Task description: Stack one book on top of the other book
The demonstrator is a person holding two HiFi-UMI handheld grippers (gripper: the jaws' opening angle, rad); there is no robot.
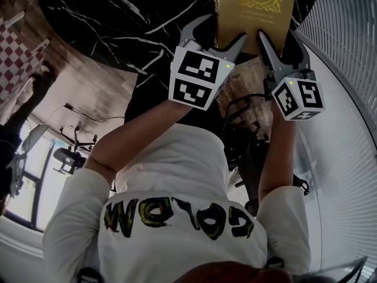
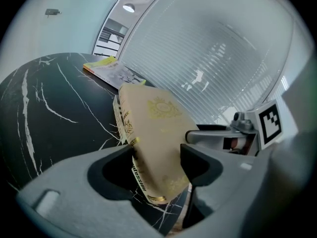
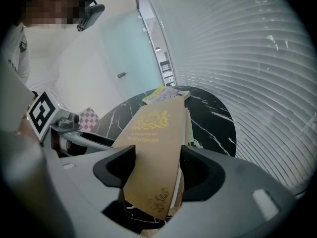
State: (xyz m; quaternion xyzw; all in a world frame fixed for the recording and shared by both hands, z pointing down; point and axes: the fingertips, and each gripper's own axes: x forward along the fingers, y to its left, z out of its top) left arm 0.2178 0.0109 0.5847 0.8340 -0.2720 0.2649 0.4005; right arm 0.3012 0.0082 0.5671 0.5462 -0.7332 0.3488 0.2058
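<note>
Holding gold book (image 1: 253, 10) clamped in left claw (image 2: 156, 157) and right claw (image 3: 157, 165); advice: level it, carry across table (image 2: 44, 108), square edges over far book (image 2: 111, 71) before release.

A: How's the light?
B: Soft and even, with glare spots on the ribbed wall (image 2: 198, 76). A ceiling lamp (image 2: 129, 7) glows far off.
A: Sharp?
B: Fisheye bends every edge and the corners go black. The book (image 2: 153, 133) looks slightly soft up close, and the worktop (image 2: 44, 108) is dark.
</note>
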